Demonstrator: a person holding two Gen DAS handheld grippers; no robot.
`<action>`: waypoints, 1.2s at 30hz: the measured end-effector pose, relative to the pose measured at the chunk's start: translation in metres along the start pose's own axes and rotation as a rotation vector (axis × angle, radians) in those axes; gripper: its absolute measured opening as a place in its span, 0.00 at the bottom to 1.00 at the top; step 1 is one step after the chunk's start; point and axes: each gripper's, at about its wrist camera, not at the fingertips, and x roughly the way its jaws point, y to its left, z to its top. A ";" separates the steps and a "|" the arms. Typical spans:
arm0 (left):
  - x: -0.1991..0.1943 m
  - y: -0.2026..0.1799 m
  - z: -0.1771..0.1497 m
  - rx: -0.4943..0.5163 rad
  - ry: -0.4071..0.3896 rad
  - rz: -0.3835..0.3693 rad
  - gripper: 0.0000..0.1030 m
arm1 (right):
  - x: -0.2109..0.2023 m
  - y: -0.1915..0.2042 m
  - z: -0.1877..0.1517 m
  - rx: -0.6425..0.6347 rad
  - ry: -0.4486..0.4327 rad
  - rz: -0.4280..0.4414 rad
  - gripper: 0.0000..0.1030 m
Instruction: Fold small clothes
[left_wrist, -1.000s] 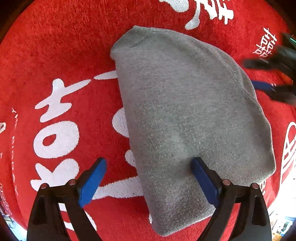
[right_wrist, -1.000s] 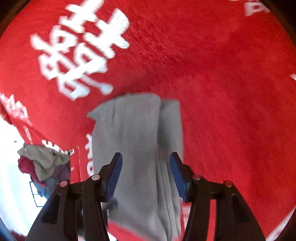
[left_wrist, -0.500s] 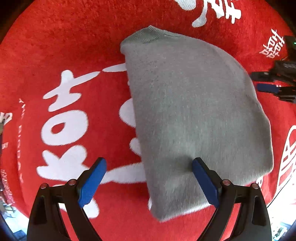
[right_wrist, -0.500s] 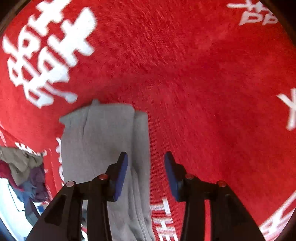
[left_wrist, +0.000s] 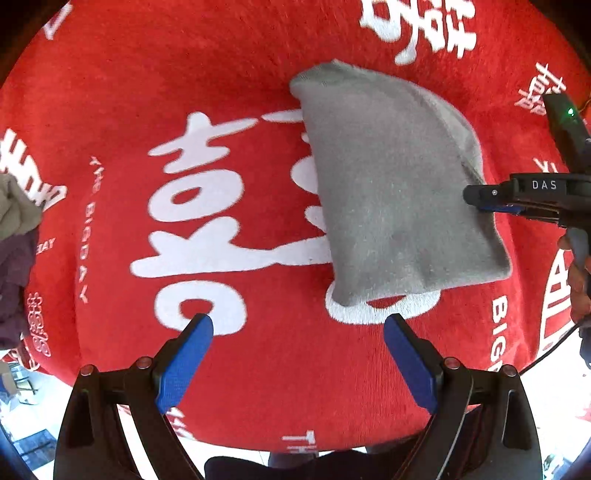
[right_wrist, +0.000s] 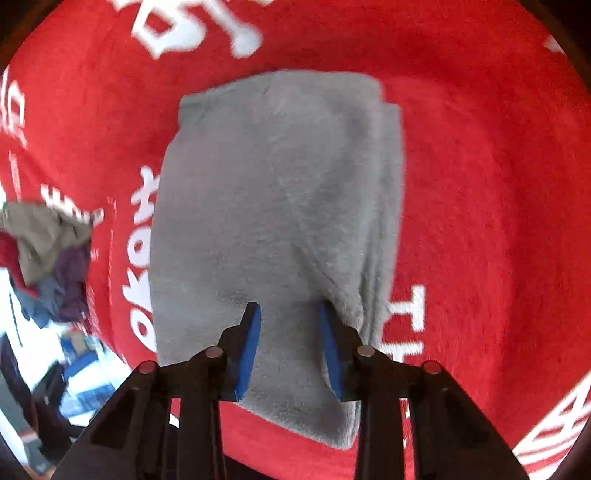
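A folded grey garment (left_wrist: 399, 192) lies flat on a red cloth (left_wrist: 184, 74) printed with white characters. My left gripper (left_wrist: 297, 321) hangs above the cloth, short of the garment's near corner, open and with nothing between its fingers. My right gripper (right_wrist: 289, 310) points down over the garment's (right_wrist: 273, 206) near end. Its jaws are closing with grey fabric lying between the blue pads, which do not visibly press it. A crease runs up to the right pad. In the left wrist view the right gripper (left_wrist: 476, 199) reaches the garment's right edge.
A heap of mixed clothes (right_wrist: 44, 251) sits at the cloth's left edge, also visible in the left wrist view (left_wrist: 14, 229). A person's hand (left_wrist: 578, 280) holds the right gripper. The red cloth (right_wrist: 480, 184) spreads wide on all sides of the garment.
My left gripper lifted away and drew back off the garment. My right gripper swung from bare red cloth back over the garment's end, and its jaws narrowed.
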 end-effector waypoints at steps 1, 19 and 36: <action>-0.009 0.001 -0.001 0.002 -0.012 0.006 0.92 | -0.007 0.001 -0.002 0.018 -0.008 -0.005 0.36; -0.107 0.035 0.001 -0.163 -0.118 -0.088 1.00 | -0.103 0.055 -0.042 -0.040 -0.033 -0.063 0.73; -0.127 0.046 -0.030 -0.119 -0.116 -0.078 1.00 | -0.130 0.090 -0.074 -0.104 -0.060 -0.169 0.88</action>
